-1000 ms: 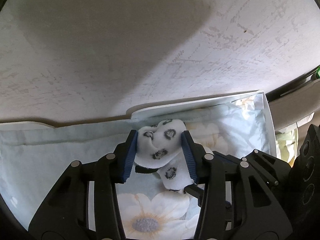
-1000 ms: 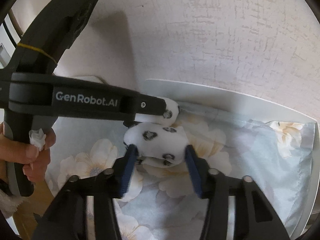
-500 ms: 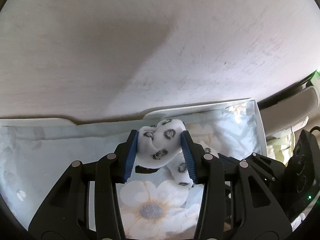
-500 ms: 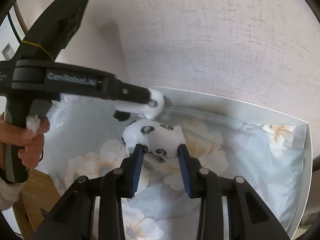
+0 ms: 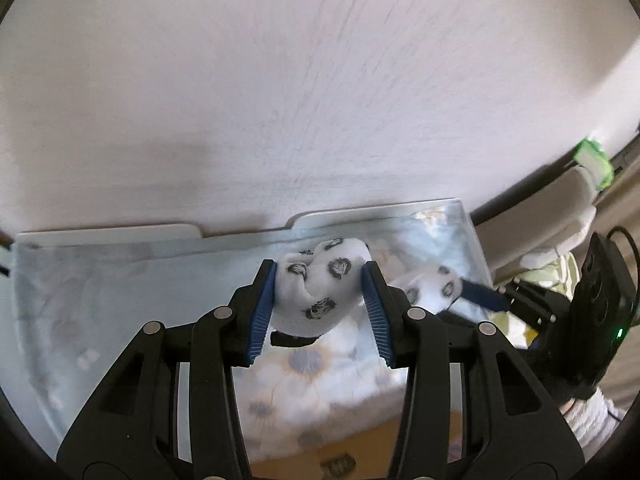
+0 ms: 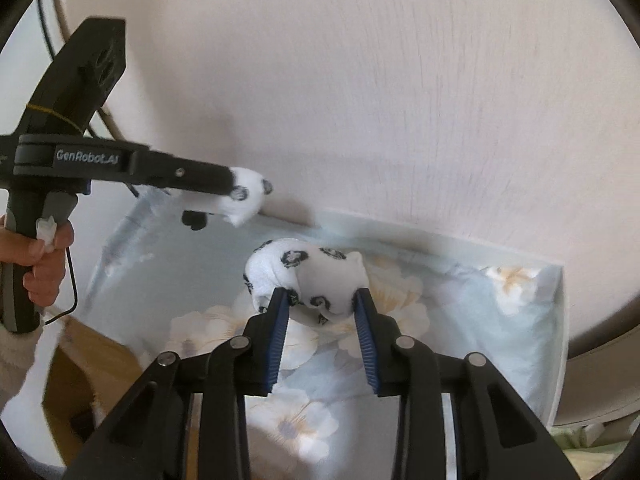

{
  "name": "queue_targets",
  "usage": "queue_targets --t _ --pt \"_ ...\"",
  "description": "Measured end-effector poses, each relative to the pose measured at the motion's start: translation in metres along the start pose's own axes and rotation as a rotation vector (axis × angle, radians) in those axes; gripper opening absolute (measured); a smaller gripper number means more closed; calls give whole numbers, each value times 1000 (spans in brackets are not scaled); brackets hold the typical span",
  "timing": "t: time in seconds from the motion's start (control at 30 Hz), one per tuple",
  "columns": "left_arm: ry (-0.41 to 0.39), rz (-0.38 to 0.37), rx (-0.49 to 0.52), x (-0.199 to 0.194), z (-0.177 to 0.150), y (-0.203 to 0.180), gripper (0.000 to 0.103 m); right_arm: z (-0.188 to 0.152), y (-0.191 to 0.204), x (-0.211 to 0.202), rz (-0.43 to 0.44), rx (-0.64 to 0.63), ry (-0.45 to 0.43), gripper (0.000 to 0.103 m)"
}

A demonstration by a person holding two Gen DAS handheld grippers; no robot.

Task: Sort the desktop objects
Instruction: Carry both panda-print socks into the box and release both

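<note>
Black left gripper (image 5: 320, 304) sits low centre in the left wrist view, blue pads (image 5: 262, 312) pinching a white spotted sock (image 5: 320, 292) on both sides. Sock bunched, held clear above the floral cloth (image 5: 120, 300) that lines a white tray (image 5: 108, 234). At right of that frame, a second spotted sock (image 5: 432, 286) is blurred, with one blue finger of the other tool beside it.

Right wrist view: left edge shows a hand (image 6: 44, 264) on the black handle of the left gripper (image 6: 236, 196), its sock (image 6: 246, 196) at the tip, upper left, above the tray's far rim (image 6: 440, 240). Centre frame: right gripper (image 6: 320, 312), jaws closing, pads (image 6: 278, 332) pressing the lower part of the second sock (image 6: 308, 276). That sock is balled up and off the cloth (image 6: 500, 320). Pale wall (image 6: 400, 100) fills the top half of both views.
</note>
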State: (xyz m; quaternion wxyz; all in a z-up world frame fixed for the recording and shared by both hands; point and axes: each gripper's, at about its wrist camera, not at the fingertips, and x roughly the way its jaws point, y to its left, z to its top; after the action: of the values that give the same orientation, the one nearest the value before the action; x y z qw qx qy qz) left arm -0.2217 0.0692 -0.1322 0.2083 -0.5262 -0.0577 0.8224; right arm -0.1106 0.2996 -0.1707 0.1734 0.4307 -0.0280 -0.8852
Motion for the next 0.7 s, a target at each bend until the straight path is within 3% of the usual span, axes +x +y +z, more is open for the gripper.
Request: queue_targets --t 0.2,0.37,0.5,0.7 --pt "-53 -14 16 -90 -32 -2 40 12 27 -62 21 -36 -50 31" --pt "-50 10 66 -138 -80 -13 40 -4 58 -114 61 -58 -34 31" --pt "-18 46 119 -155 -123 -18 40 -25 80 -141 88 -57 -8 31" --pt "77 65 137 -136 -198 -18 40 -65 110 -138 112 -15 33 31"
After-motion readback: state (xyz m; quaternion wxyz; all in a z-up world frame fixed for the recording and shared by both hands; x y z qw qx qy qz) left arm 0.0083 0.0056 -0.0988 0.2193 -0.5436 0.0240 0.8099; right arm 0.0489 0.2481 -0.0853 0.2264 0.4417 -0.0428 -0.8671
